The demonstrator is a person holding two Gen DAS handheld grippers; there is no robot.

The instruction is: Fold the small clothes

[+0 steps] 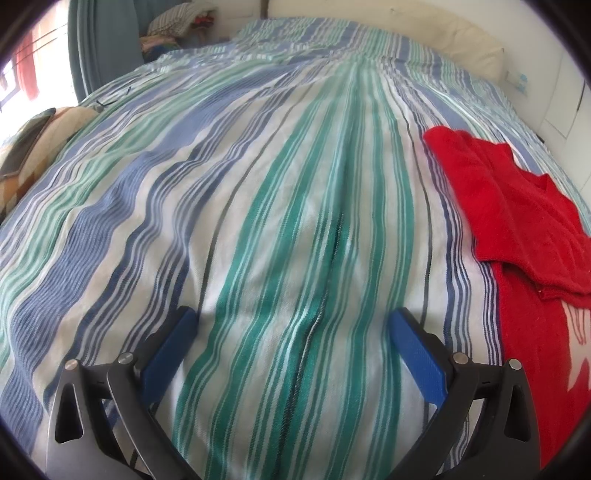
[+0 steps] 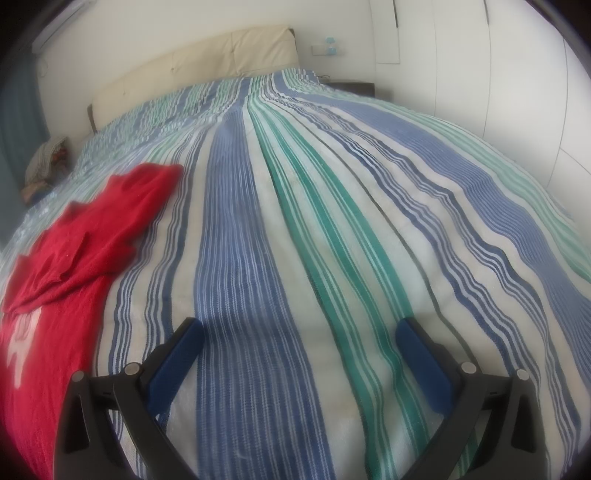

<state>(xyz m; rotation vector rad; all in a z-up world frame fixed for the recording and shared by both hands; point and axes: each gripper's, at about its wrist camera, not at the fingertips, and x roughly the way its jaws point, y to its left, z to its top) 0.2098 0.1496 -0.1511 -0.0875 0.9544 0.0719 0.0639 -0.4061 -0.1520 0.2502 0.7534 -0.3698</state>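
A red knitted garment with a white pattern lies on the striped bedspread, with its upper parts folded over the body. In the left wrist view it fills the right edge; in the right wrist view the same red garment lies at the left. My left gripper hovers open over bare bedspread, left of the garment, with nothing between its blue pads. My right gripper is open too, over the bedspread to the right of the garment, holding nothing.
A cream headboard and white wall close the far end of the bed. A pile of clothes sits at the far left corner beside a blue curtain. A patterned cushion lies off the left bed edge. White wardrobe doors stand to the right.
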